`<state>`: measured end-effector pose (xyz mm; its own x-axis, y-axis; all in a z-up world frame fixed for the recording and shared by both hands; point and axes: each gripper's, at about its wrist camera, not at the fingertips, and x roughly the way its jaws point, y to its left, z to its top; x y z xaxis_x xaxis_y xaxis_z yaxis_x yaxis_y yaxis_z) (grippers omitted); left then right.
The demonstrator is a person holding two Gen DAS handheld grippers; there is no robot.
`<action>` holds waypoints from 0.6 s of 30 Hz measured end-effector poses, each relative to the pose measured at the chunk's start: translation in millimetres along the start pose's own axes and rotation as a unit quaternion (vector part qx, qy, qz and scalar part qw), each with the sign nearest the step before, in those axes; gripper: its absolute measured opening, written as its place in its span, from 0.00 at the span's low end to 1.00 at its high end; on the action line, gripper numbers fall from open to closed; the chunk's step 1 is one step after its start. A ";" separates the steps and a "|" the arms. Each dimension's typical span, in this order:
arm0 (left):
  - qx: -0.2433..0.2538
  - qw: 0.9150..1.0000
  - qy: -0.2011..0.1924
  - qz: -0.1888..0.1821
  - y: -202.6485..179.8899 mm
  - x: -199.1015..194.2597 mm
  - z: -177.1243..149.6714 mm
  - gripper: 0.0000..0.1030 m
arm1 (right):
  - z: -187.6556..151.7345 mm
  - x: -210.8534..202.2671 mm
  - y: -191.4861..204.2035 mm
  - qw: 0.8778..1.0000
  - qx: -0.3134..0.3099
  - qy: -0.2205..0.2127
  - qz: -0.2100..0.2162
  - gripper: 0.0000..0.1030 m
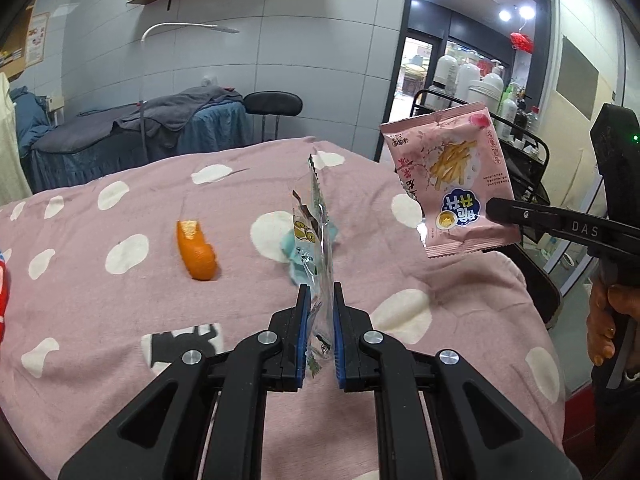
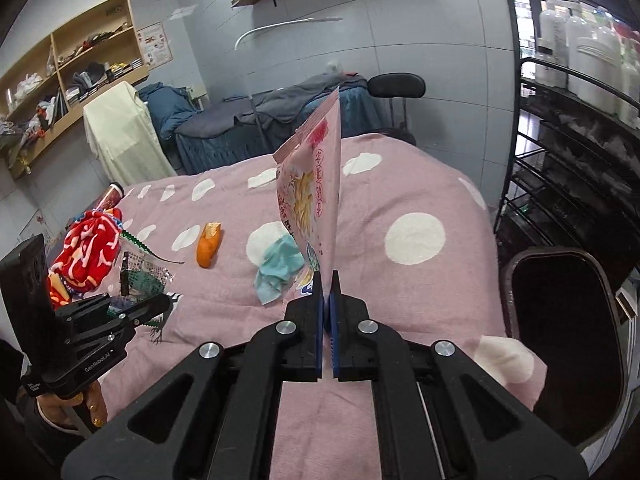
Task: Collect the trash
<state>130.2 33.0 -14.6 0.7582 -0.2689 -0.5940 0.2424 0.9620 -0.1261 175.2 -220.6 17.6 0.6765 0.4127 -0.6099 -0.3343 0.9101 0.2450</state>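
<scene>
Left wrist: pink snack packet (image 1: 452, 184) (fries printed, upside down), flat, uncrumpled.

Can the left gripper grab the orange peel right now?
Probably not yet. The left gripper is already shut on a clear snack wrapper, so it has no free grip. The orange peel itself lies uncovered on the pink blanket, just left of it.

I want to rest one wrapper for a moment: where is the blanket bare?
Bare patches: blanket between the blue tissue and the bin, and between orange peel and tissue. Crowded at the left, around the red cloth.
</scene>
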 end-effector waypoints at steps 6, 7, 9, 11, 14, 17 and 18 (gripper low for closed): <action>0.029 0.999 0.004 -0.041 -38.8 17.9 9.5 0.11 | -11.0 -27.5 -55.3 0.997 0.050 -0.020 -0.052 0.04; 0.035 0.998 0.005 -0.048 -45.1 20.6 10.4 0.11 | -13.2 -31.4 -64.4 0.996 0.059 -0.023 -0.061 0.04; 0.045 0.997 0.007 -0.060 -57.7 26.3 12.4 0.11 | -17.3 -37.9 -78.9 0.994 0.068 -0.026 -0.081 0.04; 0.055 0.996 0.008 -0.072 -69.5 31.4 14.7 0.11 | -22.2 -43.6 -94.0 0.991 0.076 -0.029 -0.107 0.04; 0.068 0.994 0.010 -0.085 -84.5 36.4 18.1 0.11 | -30.0 -47.9 -112.4 0.985 0.078 -0.028 -0.151 0.04; 0.080 0.992 0.010 -0.096 -98.0 39.2 20.4 0.11 | -37.1 -48.5 -132.3 0.978 0.081 -0.021 -0.192 0.04; 0.083 0.992 0.011 -0.099 -101.4 39.8 21.1 0.11 | -39.2 -47.0 -137.6 0.976 0.082 -0.018 -0.202 0.04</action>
<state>148.6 -76.2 -8.7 0.6735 -0.4487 -0.5874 0.4826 0.8689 -0.1102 163.7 -366.7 -17.0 0.7544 0.0172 -0.6562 0.0716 0.9915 0.1082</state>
